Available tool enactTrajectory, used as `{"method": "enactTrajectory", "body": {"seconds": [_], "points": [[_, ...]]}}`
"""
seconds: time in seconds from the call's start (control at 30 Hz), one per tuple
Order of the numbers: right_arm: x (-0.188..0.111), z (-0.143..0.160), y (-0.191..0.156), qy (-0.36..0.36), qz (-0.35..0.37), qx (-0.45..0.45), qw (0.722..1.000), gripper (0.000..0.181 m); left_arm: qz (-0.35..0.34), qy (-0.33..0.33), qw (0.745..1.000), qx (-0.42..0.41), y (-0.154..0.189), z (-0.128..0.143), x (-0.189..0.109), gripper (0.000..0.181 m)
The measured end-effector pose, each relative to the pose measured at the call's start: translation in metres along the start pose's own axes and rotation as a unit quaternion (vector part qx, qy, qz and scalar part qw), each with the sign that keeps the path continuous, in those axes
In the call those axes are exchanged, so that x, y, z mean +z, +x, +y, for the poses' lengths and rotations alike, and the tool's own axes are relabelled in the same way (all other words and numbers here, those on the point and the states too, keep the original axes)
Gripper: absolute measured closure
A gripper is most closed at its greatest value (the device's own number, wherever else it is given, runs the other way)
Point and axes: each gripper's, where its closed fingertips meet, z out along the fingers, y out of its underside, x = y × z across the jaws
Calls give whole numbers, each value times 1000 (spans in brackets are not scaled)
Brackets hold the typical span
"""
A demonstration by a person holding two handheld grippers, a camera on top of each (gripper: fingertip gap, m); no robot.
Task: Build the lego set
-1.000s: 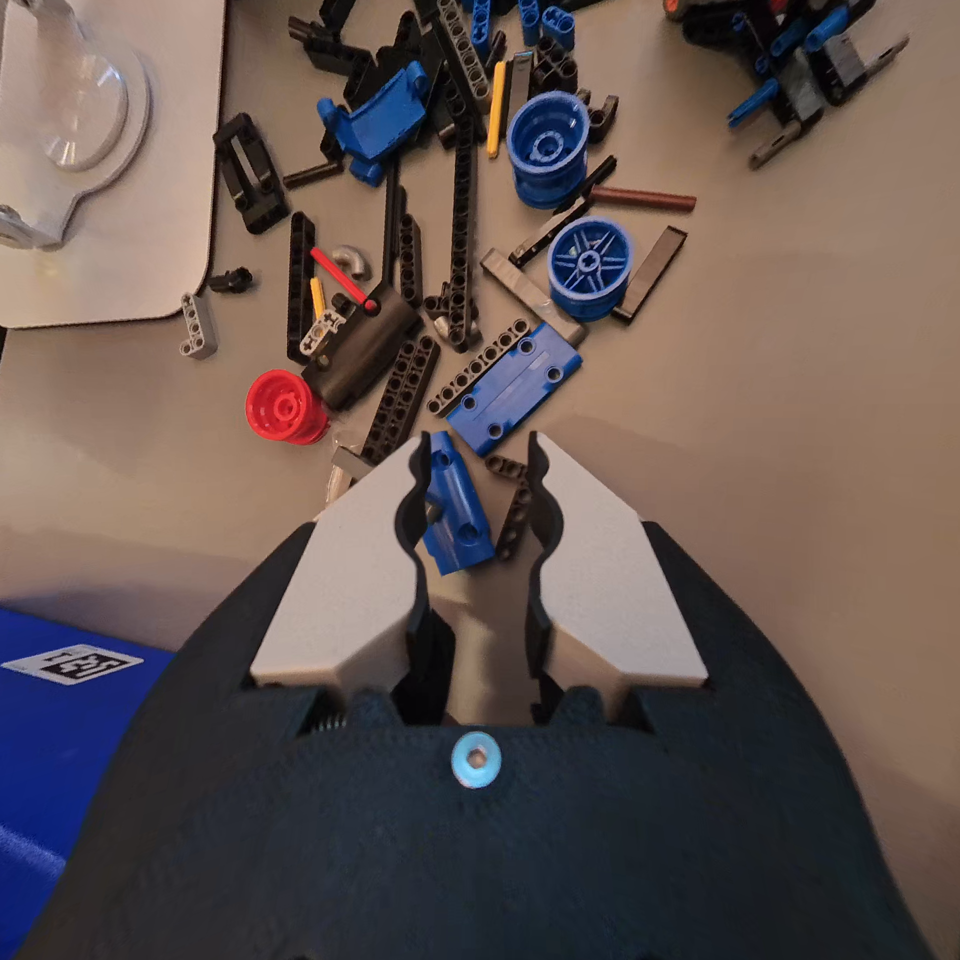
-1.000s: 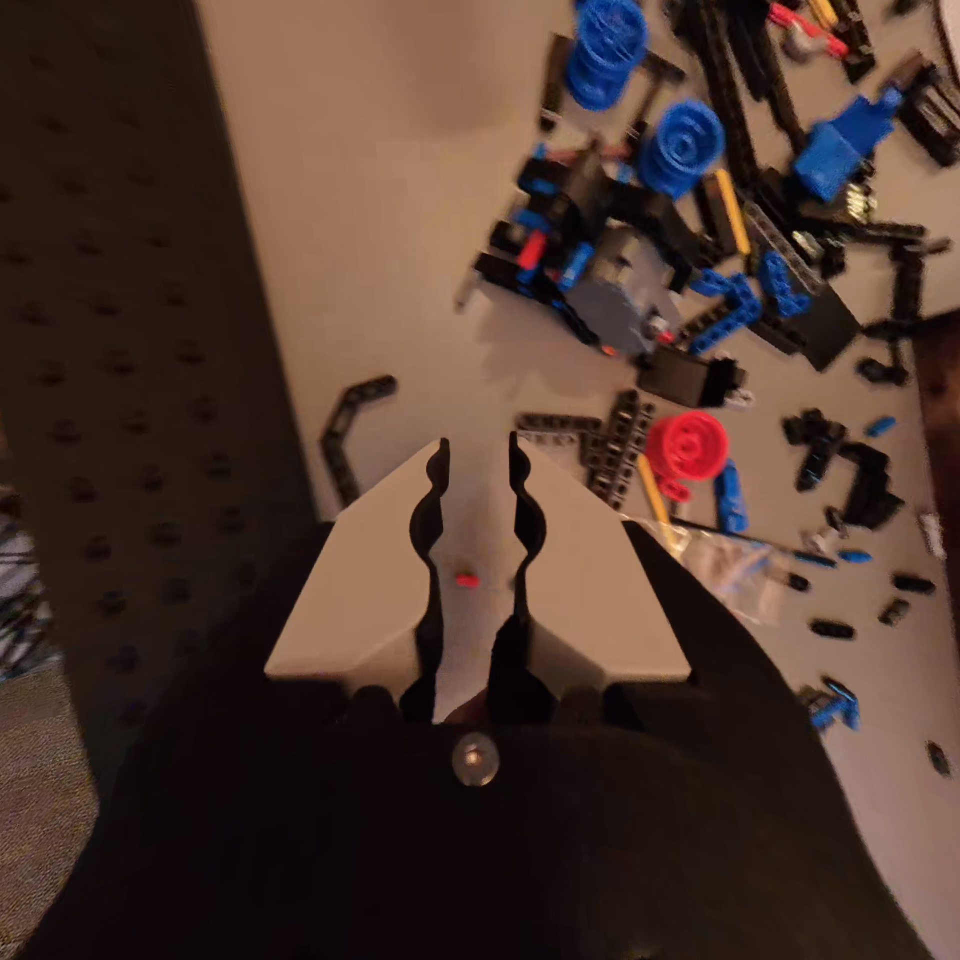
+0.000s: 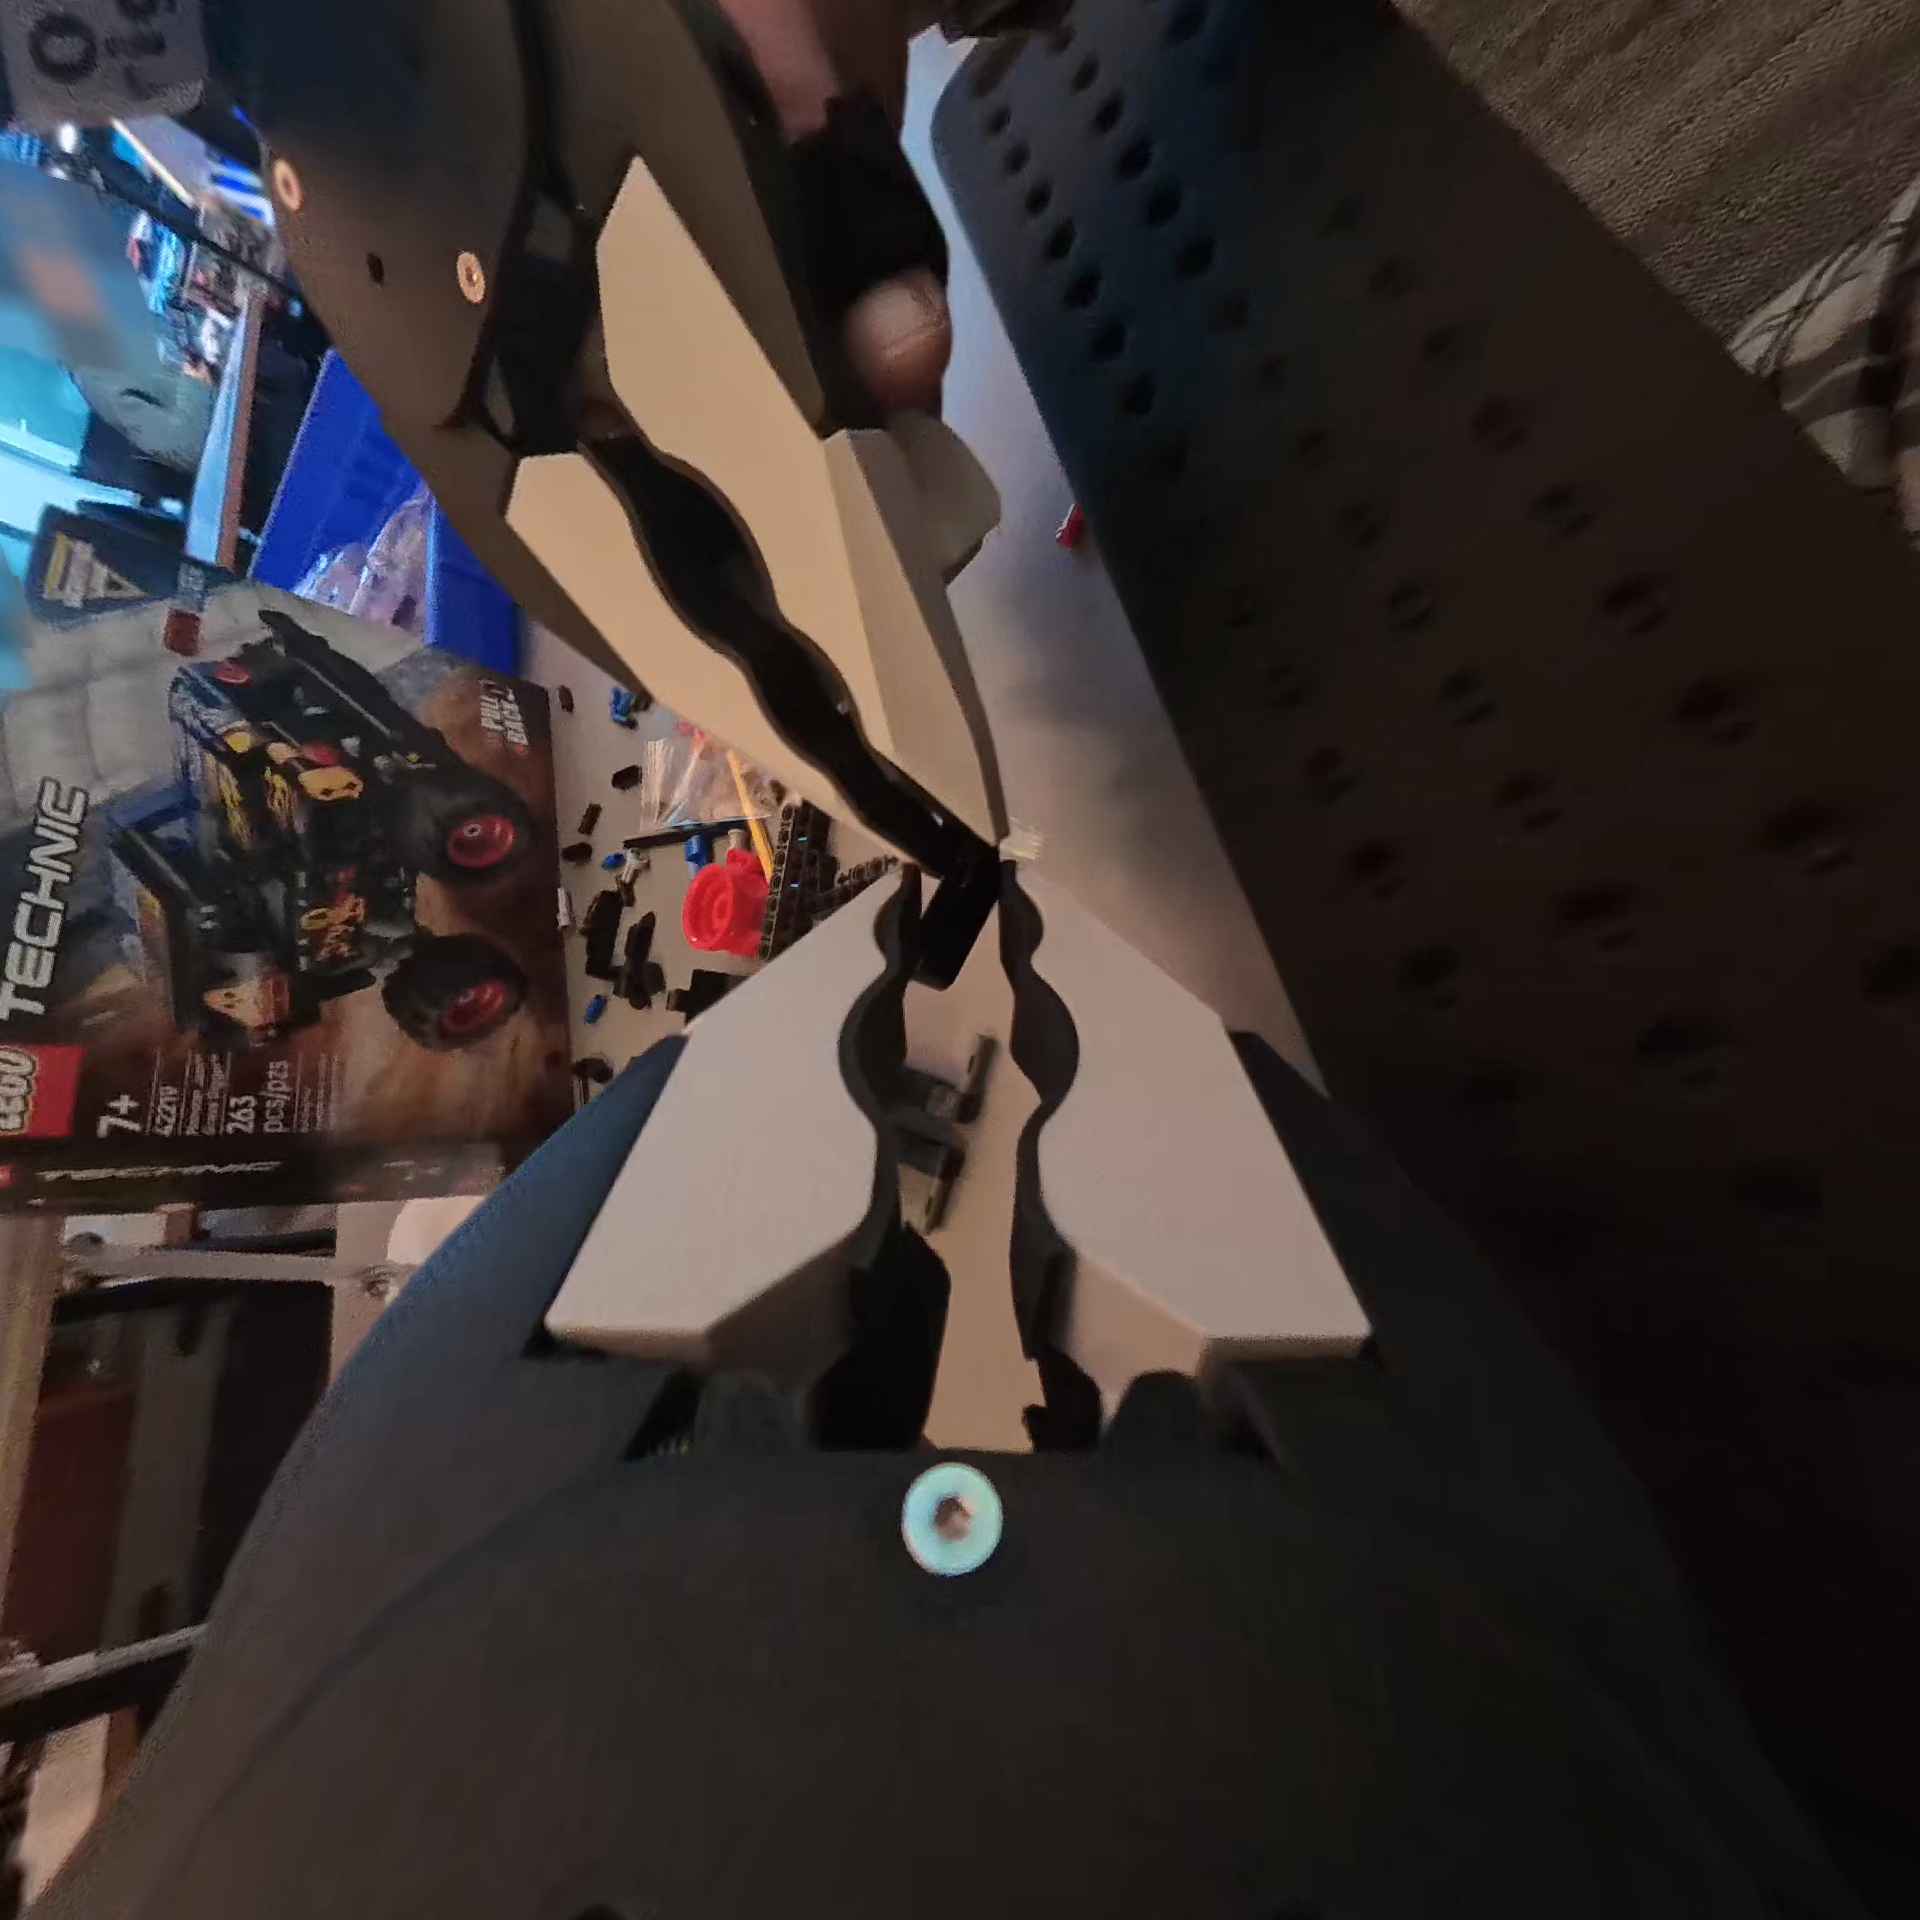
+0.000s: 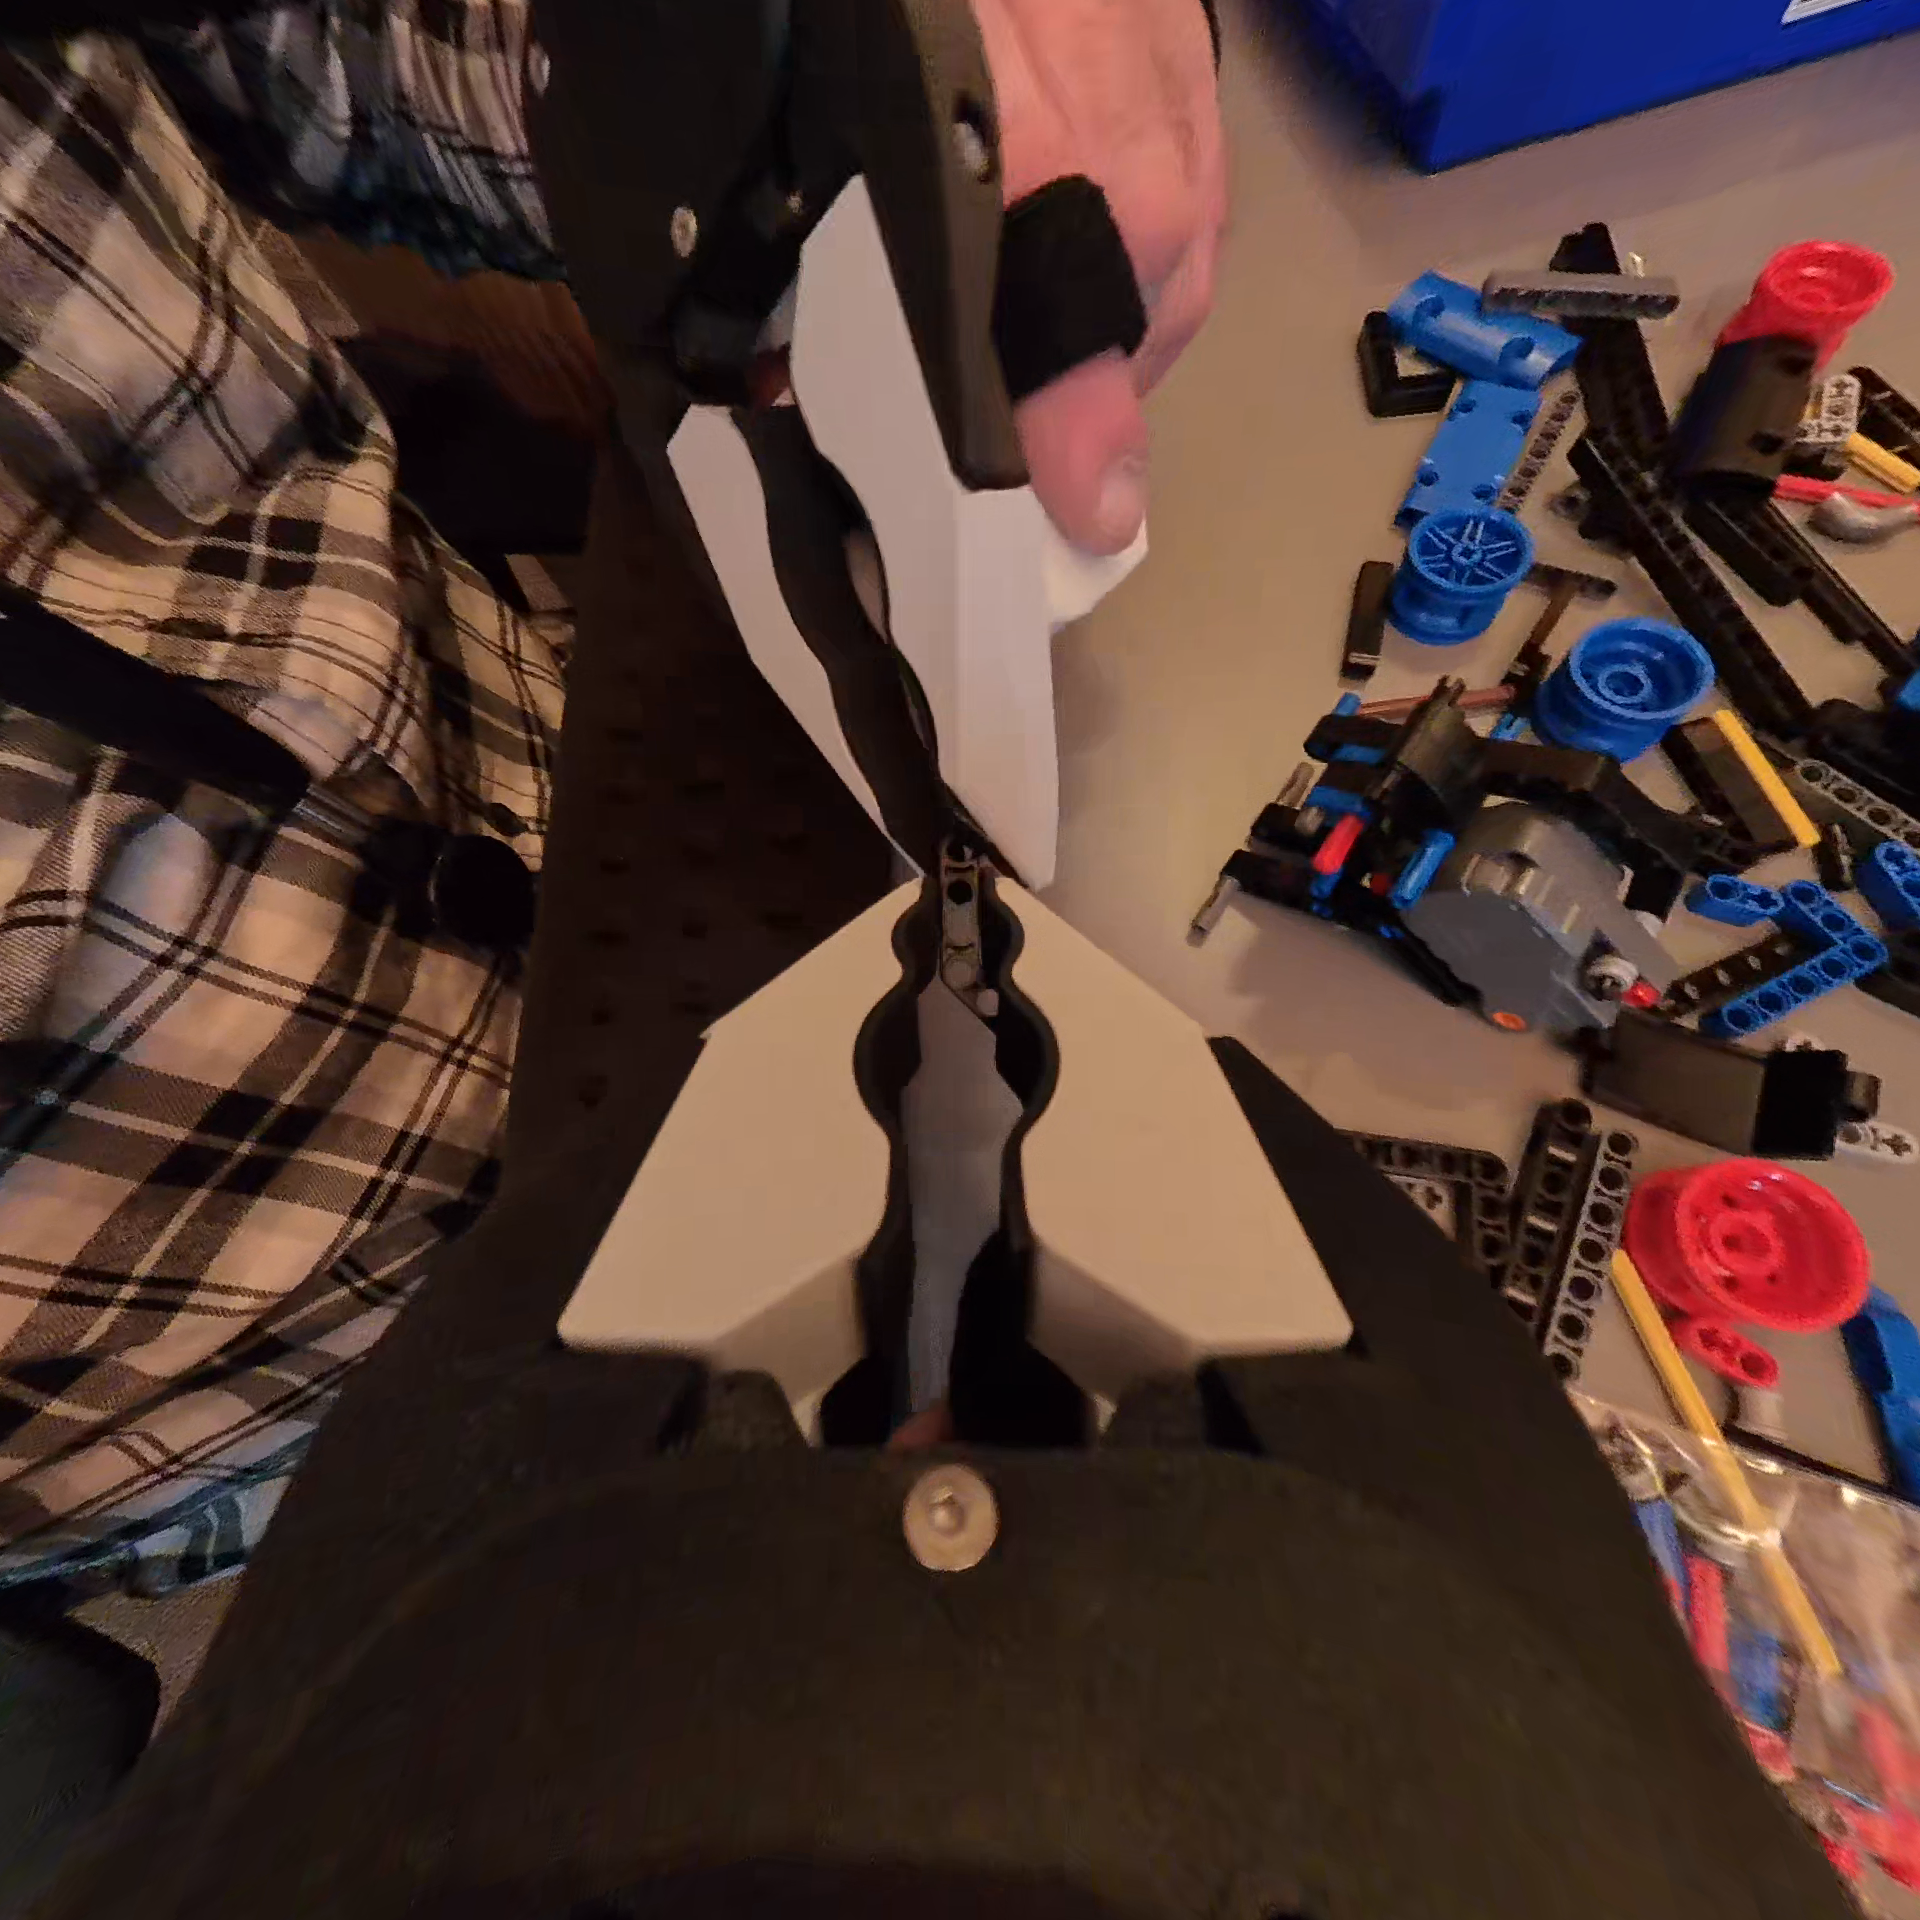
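Tongs L [image 3: 951, 883] & R [image 4: 961, 894] tip-to-tip, both nipping black beam [image 4: 958, 925], ends hidden.

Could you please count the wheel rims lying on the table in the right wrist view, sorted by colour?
Red plastic wheel rims: 2
Blue plastic wheel rims: 2
Total: 4

counter [image 4: 1226, 727]: plain beige top, carries everything
dark panel [image 3: 1558, 727]: dotted with small holes, runs along the counter's edge
plaid cloth [image 4: 208, 520]: cream and black check, just past that panel
blue bin [image 4: 1621, 73]: far corner of the counter, only partly in shot
background shelves [image 3: 156, 260]: blurry, can't make out what's on them
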Motion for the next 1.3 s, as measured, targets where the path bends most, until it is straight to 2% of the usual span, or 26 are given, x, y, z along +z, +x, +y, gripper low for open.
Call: {"method": "enactTrajectory", "body": {"seconds": [0.1,0.23,0.33,0.47,0.57,0.63,0.8,0.9,1.03,1.1,1.23,1.3], "points": [[-2,-5,6,21,9,12,1000,175,-8,4,998,-59,-7,2,-2,169],[-4,-13,6,44,34,-5,998,157,-9,22,989,-148,-16,6,-7,170],[-6,-11,6,25,60,-32,997,144,19,39,977,-210,-15,8,-10,172],[-17,-12,14,45,80,-21,996,151,39,105,963,-244,-20,-3,-20,174],[-20,-15,2,65,52,-20,996,161,97,168,946,-260,-17,-15,-35,174],[-19,-21,-10,85,23,-28,996,174,122,201,941,-245,-17,-24,-47,175],[-20,-52,-31,195,-62,32,978,174,178,218,938,-203,-24,-37,-78,174],[-18,-66,-46,234,-101,36,966,173,216,246,925,-193,-24,-47,-93,173],[-18,-82,-46,274,-74,22,959,174,180,282,918,-213,-46,-52,-97,166],[-22,-88,-40,298,-58,37,952,175,127,289,917,-242,-64,-49,-96,146],[-41,-100,-13,373,4,93,923,176,-2,242,923,-299,-94,-17,-89,134],[-47,-102,-3,397,26,112,911,176,-5,245,911,-331,-90,-13,-90,131]]}}
